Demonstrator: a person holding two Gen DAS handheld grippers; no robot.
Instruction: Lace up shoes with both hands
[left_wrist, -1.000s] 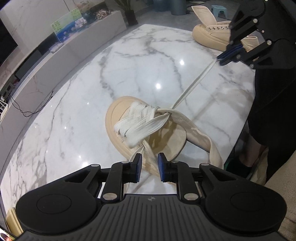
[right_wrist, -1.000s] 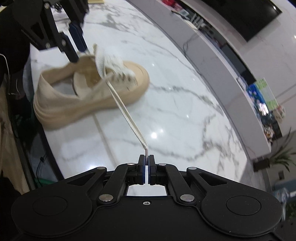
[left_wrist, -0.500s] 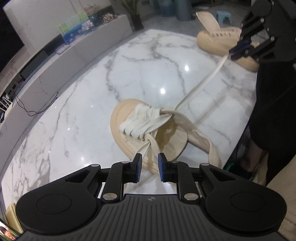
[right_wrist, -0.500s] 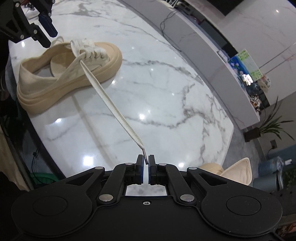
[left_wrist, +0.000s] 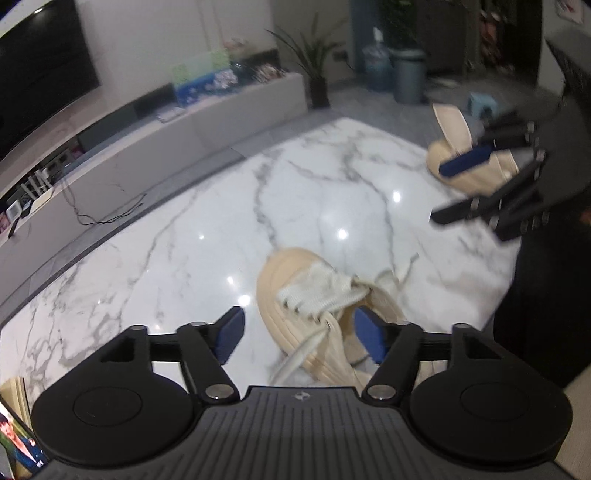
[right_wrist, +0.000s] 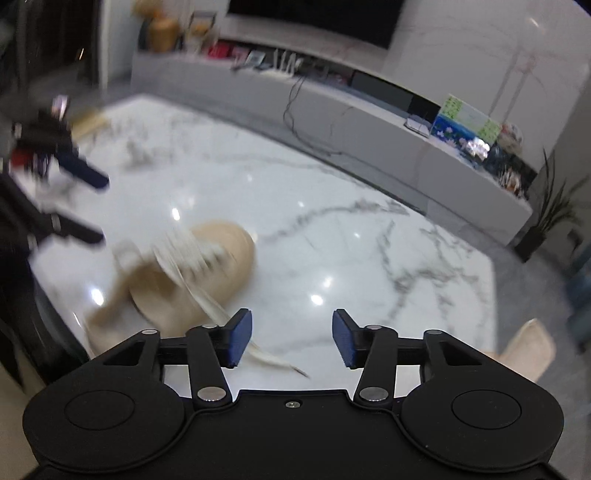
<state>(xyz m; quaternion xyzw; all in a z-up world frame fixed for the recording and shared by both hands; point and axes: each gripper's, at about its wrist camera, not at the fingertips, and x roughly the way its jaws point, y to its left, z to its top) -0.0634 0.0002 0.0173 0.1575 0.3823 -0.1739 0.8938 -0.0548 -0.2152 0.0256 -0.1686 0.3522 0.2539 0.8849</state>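
Marble table (left_wrist: 207, 236): I see its far edge running along the grey floor and its near right edge by a dark-clothed person (left_wrist: 546, 302); wide bare stone lies left of the shoe. Beige shoe (left_wrist: 317, 314): it sits near the table's near edge, toe pointing away from me, white lace (left_wrist: 325, 295) crossed over the front. A second shoe (left_wrist: 461, 155) rests at the far right corner, partly covered by the right gripper (left_wrist: 443, 192).

Left gripper (left_wrist: 299, 334): jaws have just been opening and stand wide; the lace end trails loose between them, unpinched. Right gripper (right_wrist: 291, 341): jaws likewise just opened; a second earlier they pinched the taut lace tip, which now lies slack on the stone.

My right wrist view is smeared; the shoe (right_wrist: 192, 280) there is hard to read.
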